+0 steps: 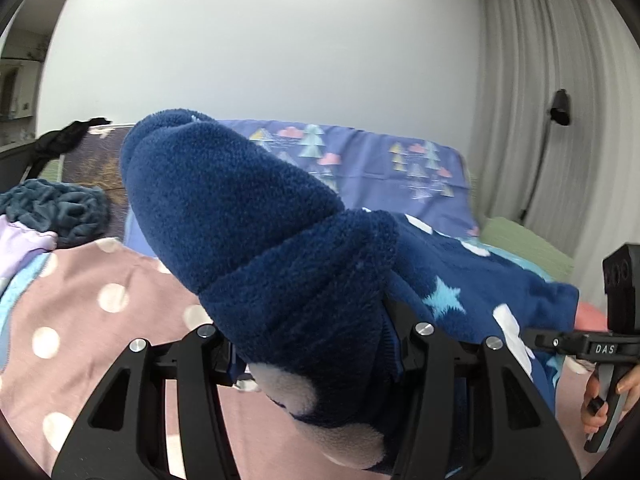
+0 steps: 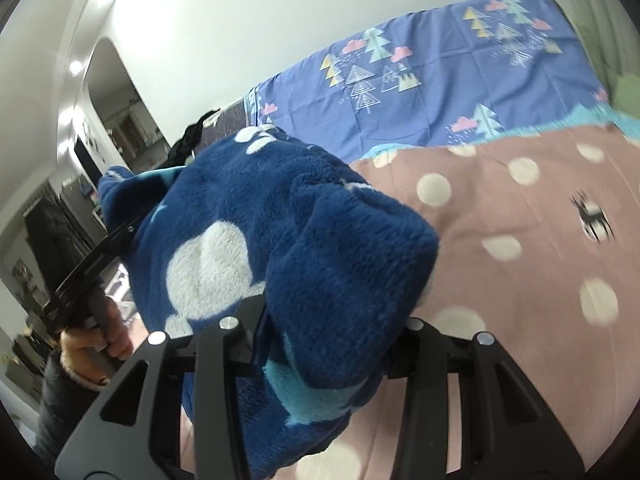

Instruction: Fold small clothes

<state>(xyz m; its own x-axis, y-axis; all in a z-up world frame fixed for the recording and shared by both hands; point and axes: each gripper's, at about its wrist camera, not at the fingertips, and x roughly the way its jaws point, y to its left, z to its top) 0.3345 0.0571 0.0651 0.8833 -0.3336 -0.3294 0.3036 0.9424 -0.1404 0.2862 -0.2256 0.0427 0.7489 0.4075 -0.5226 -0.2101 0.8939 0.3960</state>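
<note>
A dark blue fleece garment (image 1: 256,216) with white clouds and light blue stars is held up above the bed between both grippers. My left gripper (image 1: 316,356) is shut on one bunched end of it, and the fabric hides the fingertips. My right gripper (image 2: 320,344) is shut on the other end (image 2: 304,240), with fleece draped over its fingers. The right gripper's body (image 1: 616,344) shows at the right edge of the left wrist view. The left gripper (image 2: 96,264) shows at the left of the right wrist view.
The bed has a pink polka-dot cover (image 1: 80,320) and a blue sheet with tree prints (image 2: 460,80) behind it. A pile of other clothes (image 1: 56,208) lies at the left. A white wall and curtains (image 1: 552,80) stand behind.
</note>
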